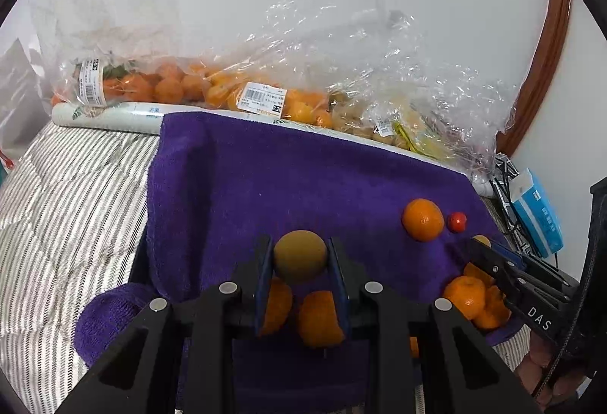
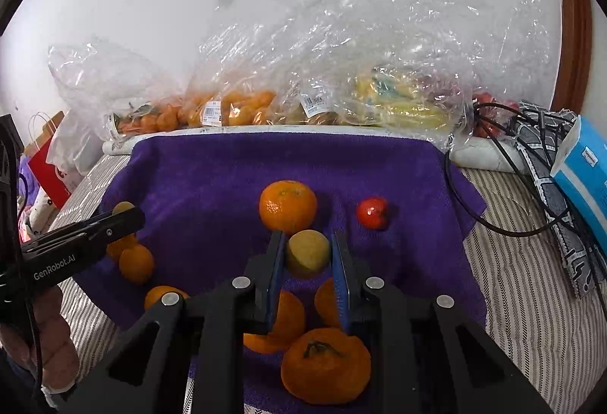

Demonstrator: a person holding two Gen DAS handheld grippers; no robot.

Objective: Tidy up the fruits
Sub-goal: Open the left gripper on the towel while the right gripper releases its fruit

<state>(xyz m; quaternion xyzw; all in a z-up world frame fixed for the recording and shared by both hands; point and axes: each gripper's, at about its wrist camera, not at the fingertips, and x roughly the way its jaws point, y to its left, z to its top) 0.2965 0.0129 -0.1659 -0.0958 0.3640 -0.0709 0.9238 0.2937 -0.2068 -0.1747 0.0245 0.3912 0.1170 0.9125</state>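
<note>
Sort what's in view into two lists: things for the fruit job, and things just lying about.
For the job: brownish fruit in the left gripper; yellow fruit in the right gripper; loose orange; small red fruit; purple towel.

Lying about: blue box; black cable; red bag.

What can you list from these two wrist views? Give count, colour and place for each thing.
Round loose oranges: about seven, orange, on the towel.
Small red fruit: one, red, right of the biggest orange.
Purple terry towel: one, purple, over the striped bedding.
Clear plastic fruit bags: several, transparent, along the wall.
Blue-and-white box: one, far right.
Red paper bag: one, far left.
Brownish-green round fruit: one, between the left claw's fingers.
Yellow-green round fruit: one, between the right claw's fingers.
Left claw: black, shut on its fruit.
Right claw: black, shut on its fruit.
</note>
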